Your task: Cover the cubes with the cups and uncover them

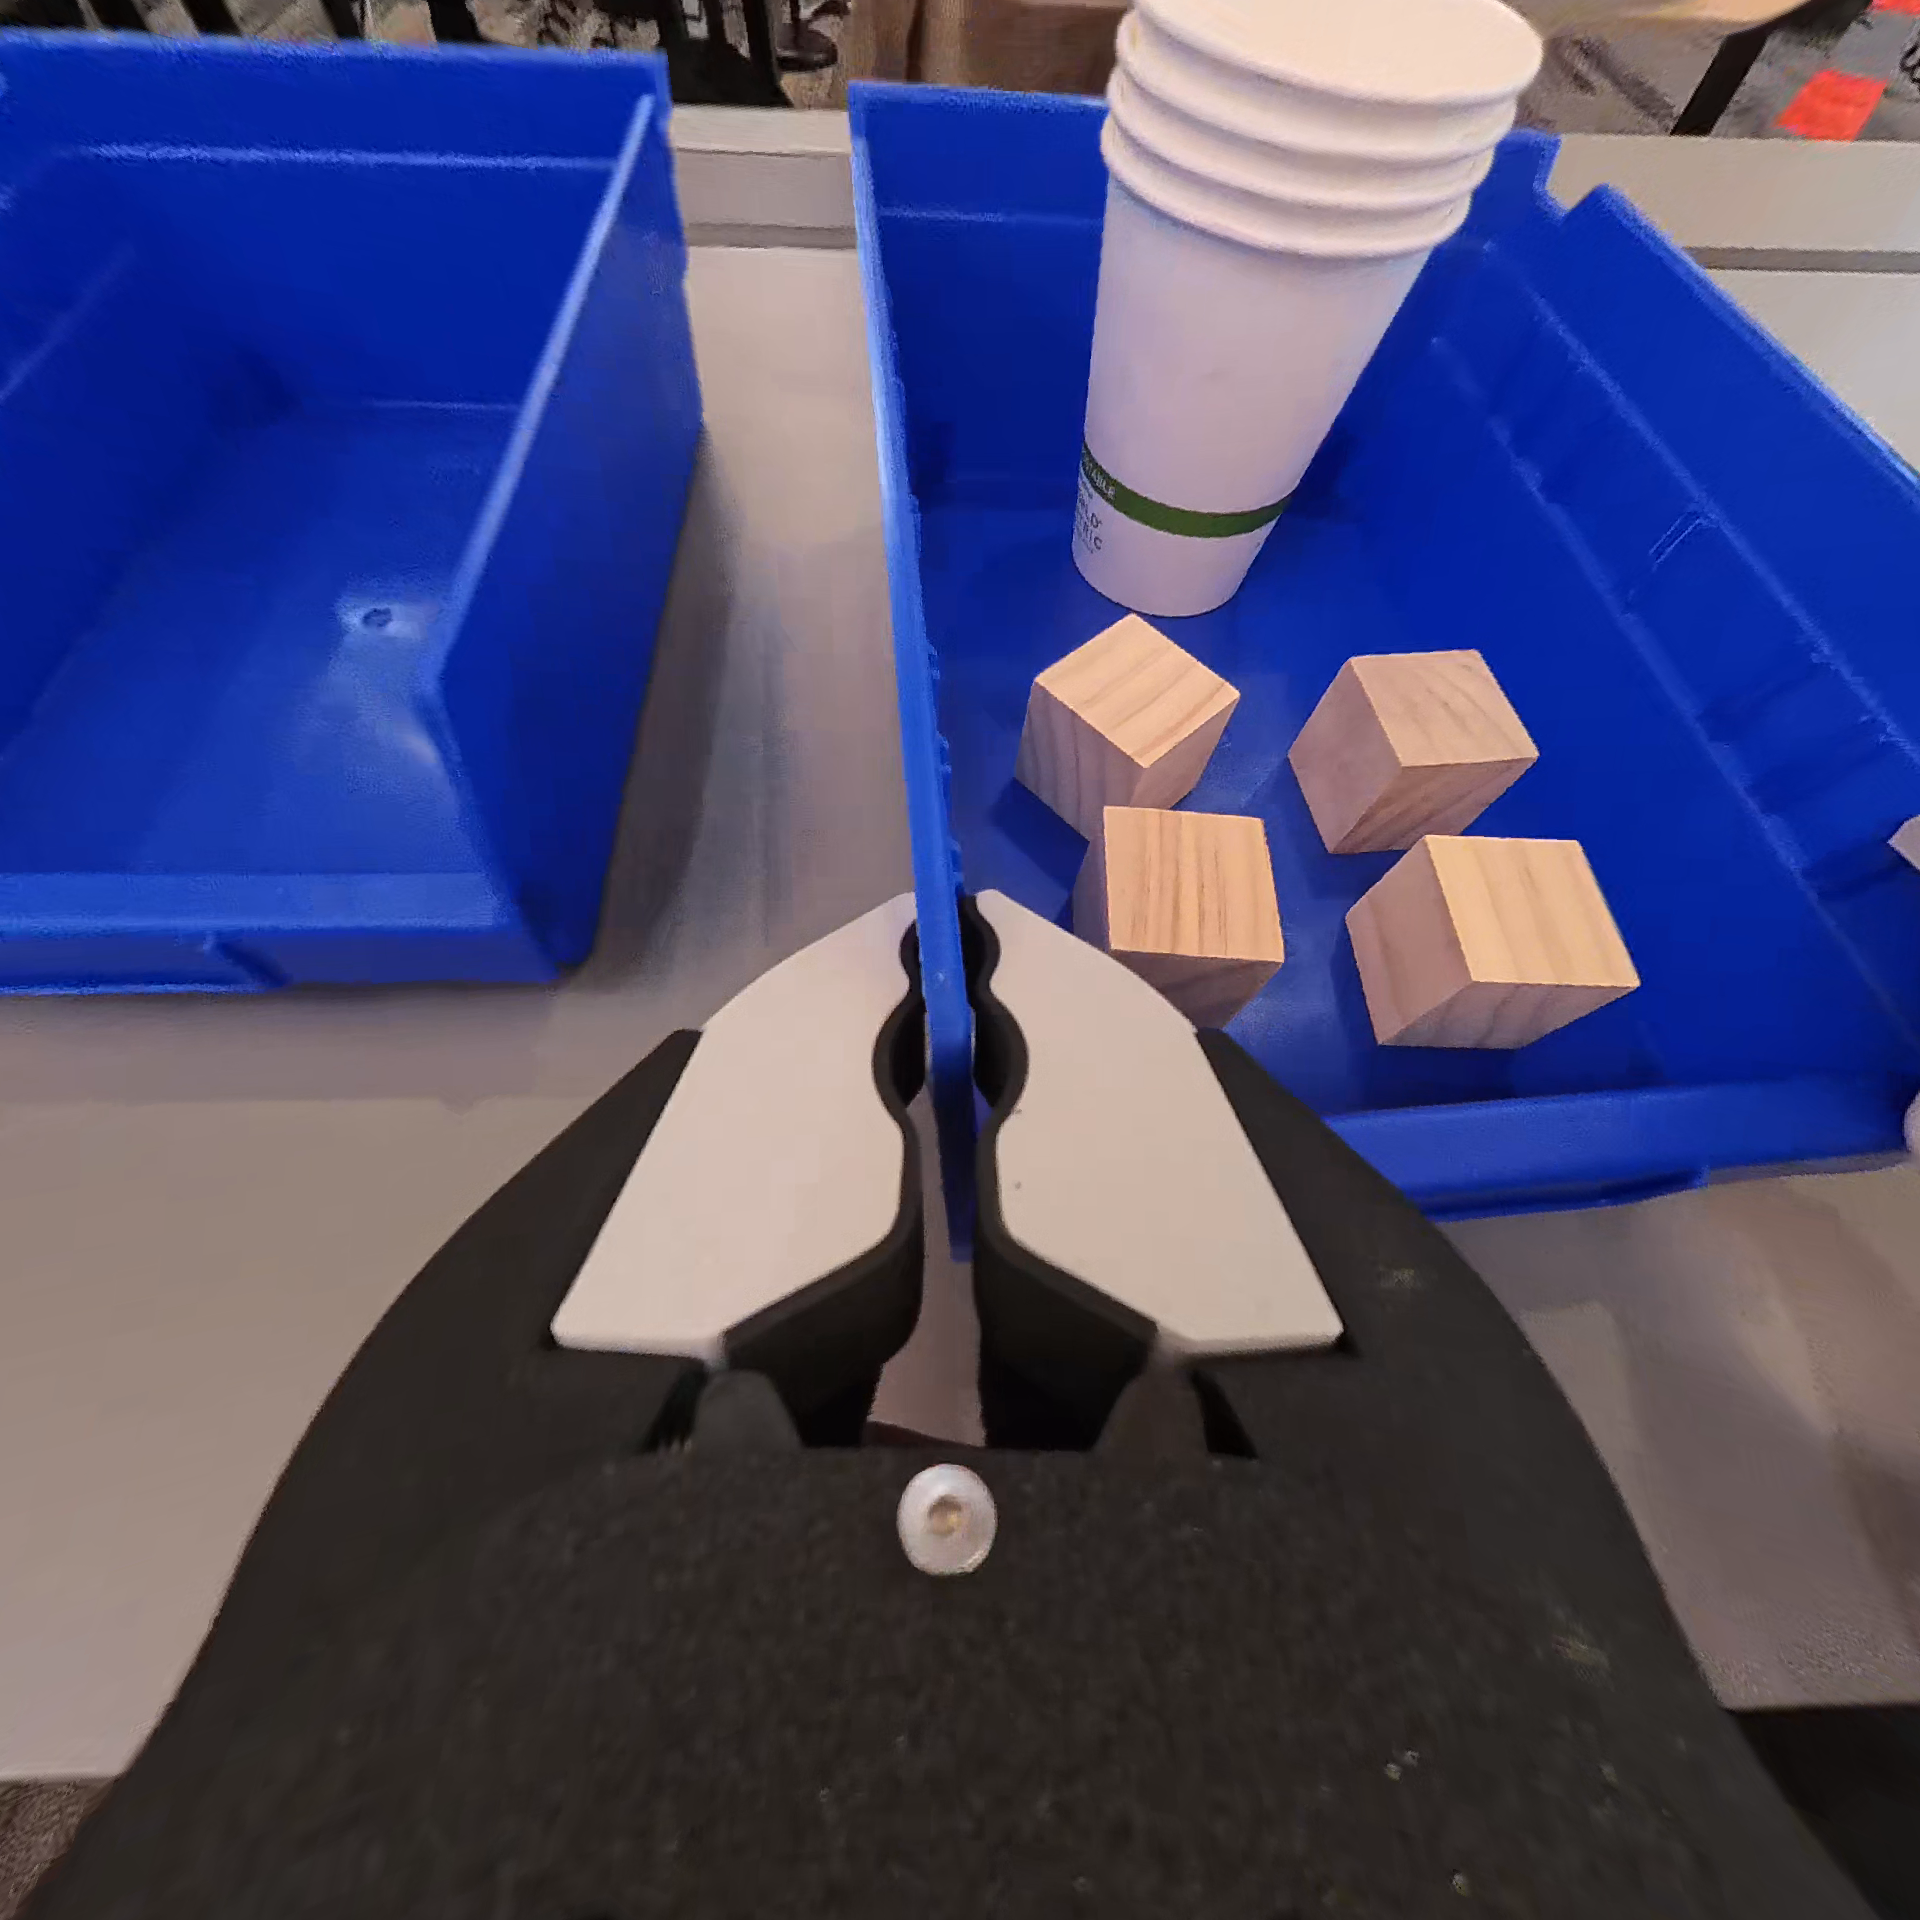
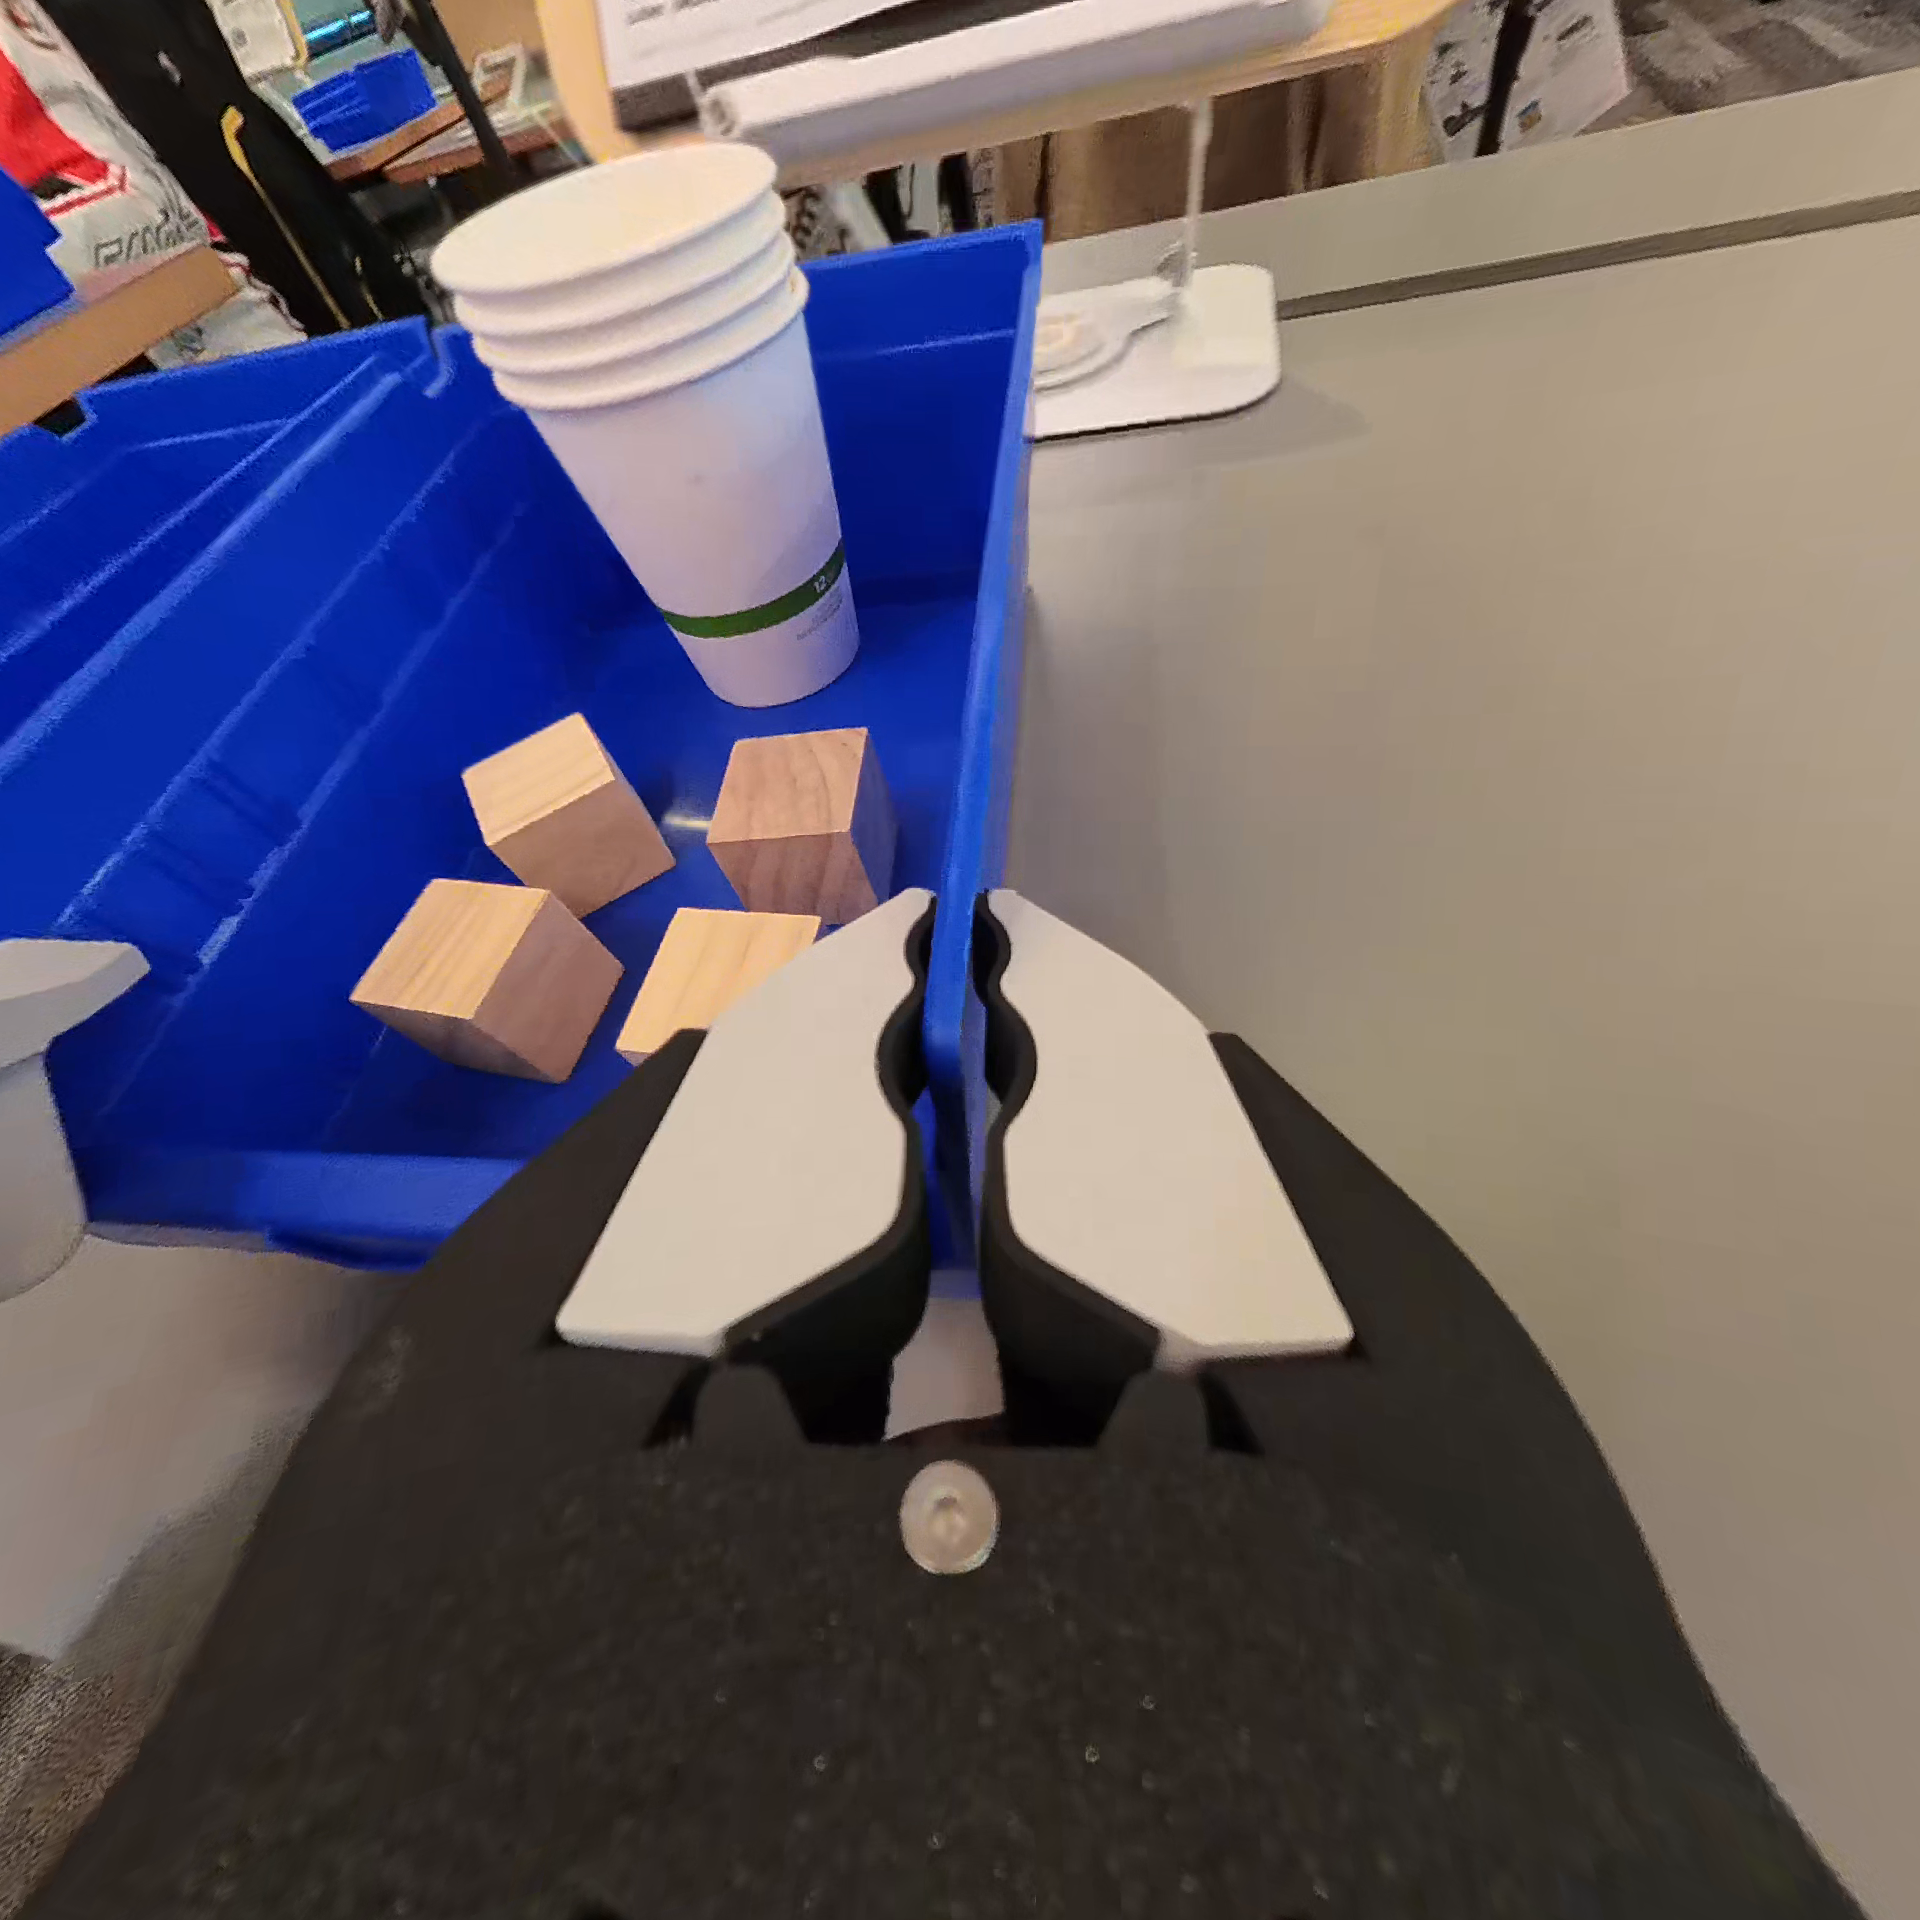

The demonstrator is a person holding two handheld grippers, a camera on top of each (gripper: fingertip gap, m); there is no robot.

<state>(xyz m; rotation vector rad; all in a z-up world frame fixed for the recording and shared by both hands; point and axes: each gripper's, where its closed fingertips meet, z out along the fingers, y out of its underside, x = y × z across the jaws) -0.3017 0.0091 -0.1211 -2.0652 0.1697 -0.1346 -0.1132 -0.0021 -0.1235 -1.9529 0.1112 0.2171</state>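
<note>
A blue bin [image 1: 1621, 436] holds several wooden cubes [image 1: 1127, 717] and a stack of white paper cups [image 1: 1247, 343] with a green band, standing upright at the back. My left gripper [image 1: 943, 914] is shut on the bin's left wall. My right gripper [image 2: 956, 909] is shut on the bin's right wall [image 2: 987, 623]. In the right wrist view the cup stack [image 2: 686, 436] stands behind the cubes [image 2: 566, 805]. One cube [image 2: 717, 966] is partly hidden behind my right gripper's left finger. The left gripper's finger [image 2: 52, 997] shows at the left edge.
A second blue bin [image 1: 312, 520] sits to the left on the grey table [image 1: 790, 582], with nothing in it. A white stand base [image 2: 1153, 343] rests on the table behind the right wall. Furniture and clutter lie beyond the table's far edge.
</note>
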